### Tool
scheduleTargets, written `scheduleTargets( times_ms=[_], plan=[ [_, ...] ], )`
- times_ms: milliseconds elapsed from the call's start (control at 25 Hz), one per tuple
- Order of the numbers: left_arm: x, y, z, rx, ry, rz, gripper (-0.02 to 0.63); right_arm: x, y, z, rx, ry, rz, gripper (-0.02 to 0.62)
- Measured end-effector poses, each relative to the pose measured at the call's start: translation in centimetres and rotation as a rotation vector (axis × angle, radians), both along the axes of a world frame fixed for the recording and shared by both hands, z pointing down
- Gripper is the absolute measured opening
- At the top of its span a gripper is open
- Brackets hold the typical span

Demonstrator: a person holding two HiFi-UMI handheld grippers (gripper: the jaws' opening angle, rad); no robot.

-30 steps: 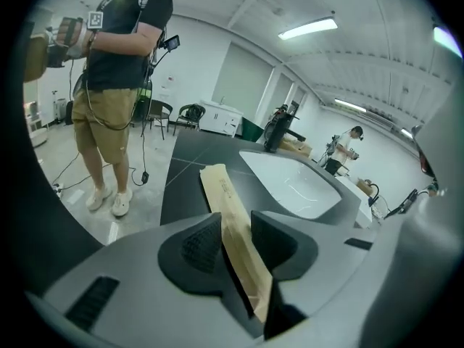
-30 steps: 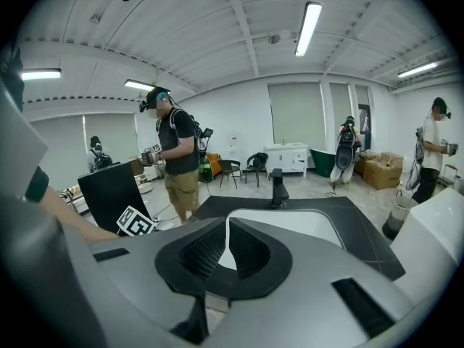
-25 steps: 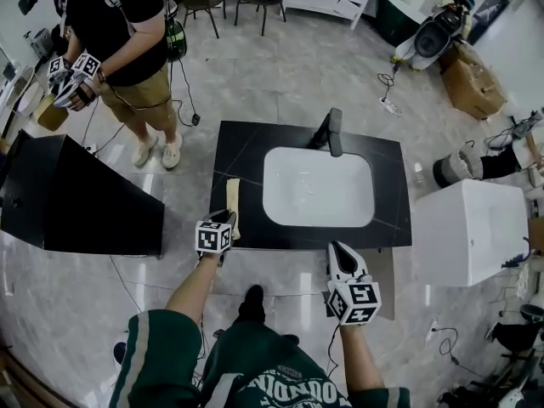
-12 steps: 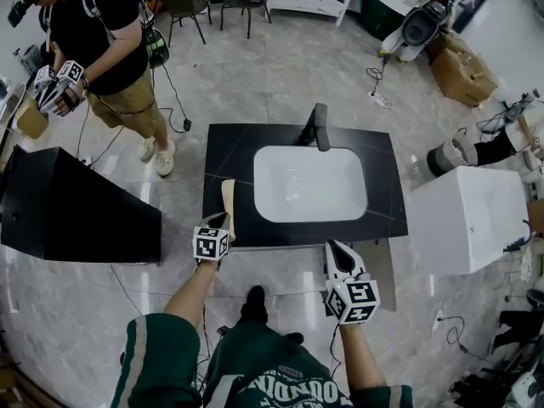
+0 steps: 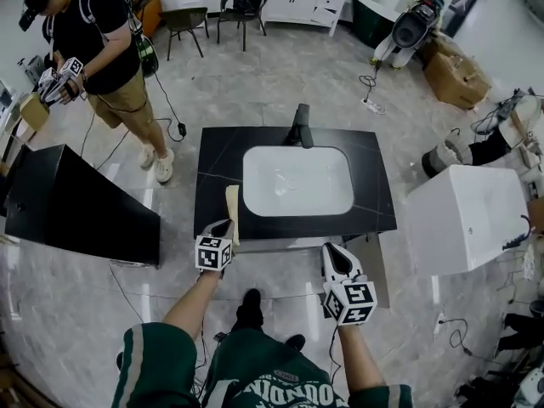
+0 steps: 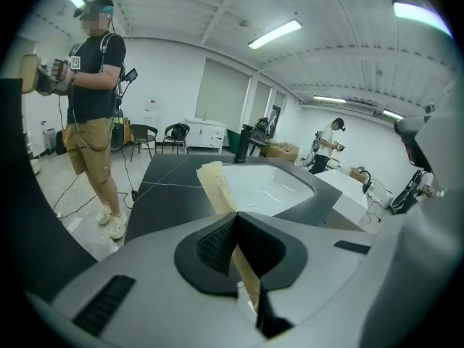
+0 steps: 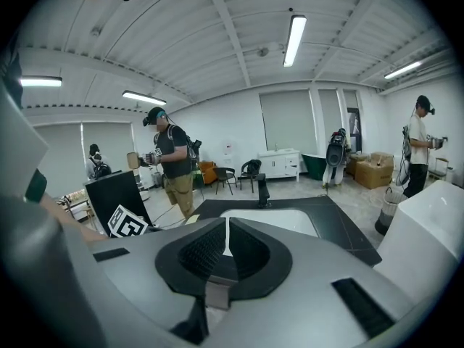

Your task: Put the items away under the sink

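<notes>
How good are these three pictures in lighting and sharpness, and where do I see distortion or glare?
Head view: strong fisheye bending; the glossy floor carries pale light streaks, the white sink basin is bright yet readable. Left gripper view: round dark vignette, glaring ceiling lamp; the beige strip is fairly sharp. Right gripper view: same vignette, one bright ceiling tube.

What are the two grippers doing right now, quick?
Left gripper: closed, holding the tan strip.
Right gripper: closed, empty.
</notes>
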State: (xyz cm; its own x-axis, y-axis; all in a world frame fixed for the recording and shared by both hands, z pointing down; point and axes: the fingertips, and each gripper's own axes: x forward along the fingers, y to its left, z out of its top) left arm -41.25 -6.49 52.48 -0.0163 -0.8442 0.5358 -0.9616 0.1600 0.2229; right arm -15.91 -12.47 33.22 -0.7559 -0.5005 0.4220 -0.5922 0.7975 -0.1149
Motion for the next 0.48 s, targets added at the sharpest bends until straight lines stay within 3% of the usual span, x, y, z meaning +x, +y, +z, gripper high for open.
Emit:
scheduleTargets(
  times_ms=[280, 480],
  plan=[
    [8.5, 1.8, -4.1, 0.067, -0.014, 0.002, 0.012, 7.6, 2.2, -1.3, 0.023, -0.034, -0.013, 0.043],
    [16.4, 3.2, -5.2, 0.084, -0.007, 0.048, 0.012, 13.0, 4.1, -1.3, 0.020, -0.061, -0.012, 0.044]
  ],
)
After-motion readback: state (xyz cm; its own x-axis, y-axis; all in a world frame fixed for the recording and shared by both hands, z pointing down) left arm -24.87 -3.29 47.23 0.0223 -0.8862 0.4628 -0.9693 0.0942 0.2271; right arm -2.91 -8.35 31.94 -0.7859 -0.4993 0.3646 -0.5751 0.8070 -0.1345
